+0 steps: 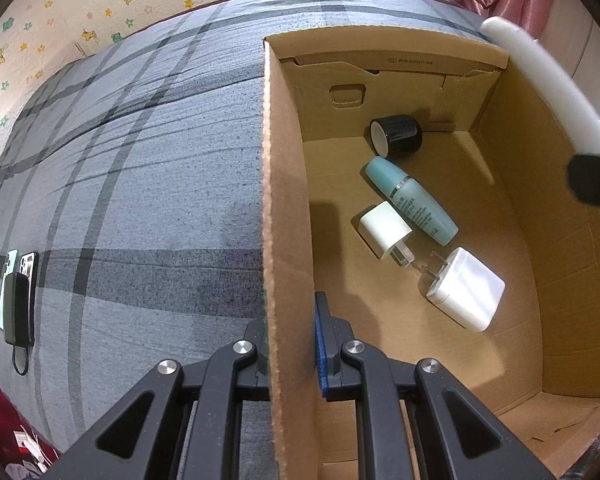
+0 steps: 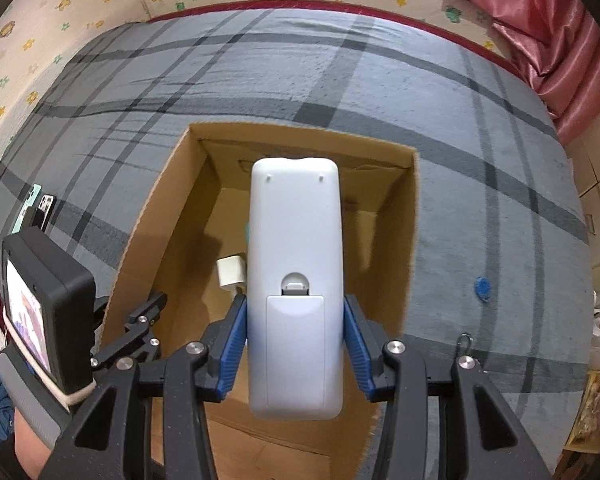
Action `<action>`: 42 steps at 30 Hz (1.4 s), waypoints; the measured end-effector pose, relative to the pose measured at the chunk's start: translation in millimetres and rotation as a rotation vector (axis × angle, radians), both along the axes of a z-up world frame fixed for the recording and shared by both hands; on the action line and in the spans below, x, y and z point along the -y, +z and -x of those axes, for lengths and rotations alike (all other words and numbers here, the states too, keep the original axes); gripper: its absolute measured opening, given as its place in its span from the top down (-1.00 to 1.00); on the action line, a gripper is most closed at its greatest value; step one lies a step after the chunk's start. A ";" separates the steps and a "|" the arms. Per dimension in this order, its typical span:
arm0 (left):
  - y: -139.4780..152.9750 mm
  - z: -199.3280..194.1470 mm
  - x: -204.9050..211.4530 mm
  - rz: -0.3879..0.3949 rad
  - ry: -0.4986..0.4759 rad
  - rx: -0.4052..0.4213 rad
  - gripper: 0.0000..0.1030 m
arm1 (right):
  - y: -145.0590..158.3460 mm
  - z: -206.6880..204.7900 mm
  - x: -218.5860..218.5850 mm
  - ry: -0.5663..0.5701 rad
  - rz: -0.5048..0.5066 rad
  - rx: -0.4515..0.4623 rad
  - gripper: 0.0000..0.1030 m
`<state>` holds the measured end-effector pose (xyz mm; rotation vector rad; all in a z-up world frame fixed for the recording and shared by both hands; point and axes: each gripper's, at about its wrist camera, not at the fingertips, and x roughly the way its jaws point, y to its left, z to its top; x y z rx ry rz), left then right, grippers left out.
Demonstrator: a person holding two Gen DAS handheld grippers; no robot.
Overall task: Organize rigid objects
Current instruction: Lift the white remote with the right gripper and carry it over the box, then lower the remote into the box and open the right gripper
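Observation:
An open cardboard box (image 1: 288, 208) sits on a grey plaid bed. My left gripper (image 1: 290, 344) is shut on the box's left wall, one finger inside and one outside. Inside lie a black jar (image 1: 398, 135), a teal bottle (image 1: 414, 200), a small white charger (image 1: 386, 230) and a larger white charger (image 1: 466, 289). My right gripper (image 2: 295, 320) is shut on a white remote control (image 2: 294, 264), back side up, held over the box (image 2: 148, 216). The remote's end shows at the upper right of the left wrist view (image 1: 548, 80).
Two phones and a black power bank (image 1: 18, 300) lie on the bed at the left. A small blue object (image 2: 482, 289) lies on the bed right of the box. Pink curtain (image 2: 540, 32) hangs at the back right. The left gripper's body (image 2: 52, 312) shows left of the box.

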<state>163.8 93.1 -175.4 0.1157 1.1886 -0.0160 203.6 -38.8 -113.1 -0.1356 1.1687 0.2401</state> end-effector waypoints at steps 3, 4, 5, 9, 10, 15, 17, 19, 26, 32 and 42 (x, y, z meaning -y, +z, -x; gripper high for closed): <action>-0.3 0.1 -0.5 0.001 -0.001 0.000 0.73 | -9.6 -1.9 -8.2 0.012 -0.002 -0.017 0.04; -0.4 0.1 -0.5 0.002 -0.001 0.000 0.73 | -13.0 -2.8 -10.3 0.014 -0.006 -0.024 0.04; -0.2 0.1 -0.5 0.003 0.000 0.000 0.73 | -17.6 -4.0 -12.7 0.015 -0.006 -0.033 0.04; -0.3 0.1 -0.3 0.002 0.000 0.000 0.72 | -32.4 -6.8 -18.2 0.020 -0.011 -0.051 0.04; -0.3 0.0 -0.2 0.002 0.000 0.000 0.72 | -36.7 -8.3 -19.6 0.020 -0.014 -0.058 0.04; 0.2 0.0 -0.5 0.007 0.000 0.001 0.72 | -56.1 -17.1 -23.5 0.012 -0.011 -0.092 0.04; 0.2 0.1 -0.5 0.007 0.001 0.000 0.72 | -62.4 -20.4 -25.1 0.009 -0.007 -0.101 0.04; 0.7 0.4 0.0 0.007 0.000 0.002 0.72 | -68.4 -23.3 -26.6 0.008 -0.004 -0.111 0.04; 0.6 0.4 -0.8 0.009 0.002 0.003 0.72 | -87.1 -28.7 -29.3 0.004 0.010 -0.146 0.04; 0.5 -0.2 -1.5 0.010 0.000 0.002 0.72 | -90.5 -31.0 -31.0 0.002 0.008 -0.154 0.04; 1.0 -0.5 -0.6 0.003 -0.002 0.003 0.72 | -84.3 -34.9 -29.0 0.004 -0.014 -0.134 0.02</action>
